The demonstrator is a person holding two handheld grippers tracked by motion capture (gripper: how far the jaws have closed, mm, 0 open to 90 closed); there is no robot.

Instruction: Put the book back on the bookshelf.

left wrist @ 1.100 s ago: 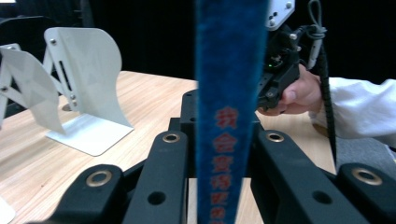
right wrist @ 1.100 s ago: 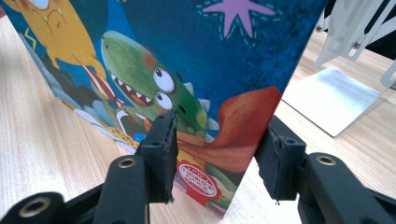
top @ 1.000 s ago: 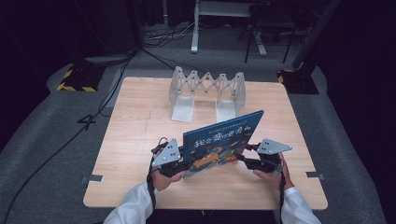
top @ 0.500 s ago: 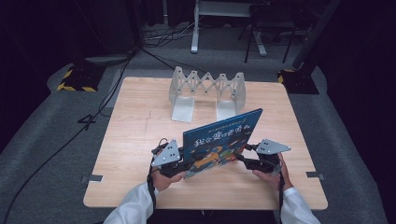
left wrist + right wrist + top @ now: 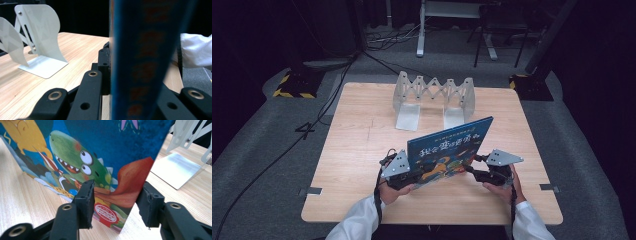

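Note:
A blue picture book (image 5: 447, 147) with a green dinosaur on its cover (image 5: 82, 167) stands tilted on its lower edge near the table's front. My left gripper (image 5: 413, 175) is shut on the book's left edge; in the left gripper view that edge (image 5: 140, 62) rises between the black jaws (image 5: 135, 75). My right gripper (image 5: 472, 169) is at the book's lower right corner. Its jaws have just been closing a little. The corner lies between them (image 5: 117, 200), with a gap still showing at the right pad (image 5: 147, 205).
A white folding metal book rack (image 5: 434, 92) stands at the back of the wooden table (image 5: 357, 135), its base plates facing me (image 5: 175, 168) (image 5: 42, 66). Black stands and cables lie on the grey floor (image 5: 292, 150) around the table. A white sleeve (image 5: 195, 50) is to the right.

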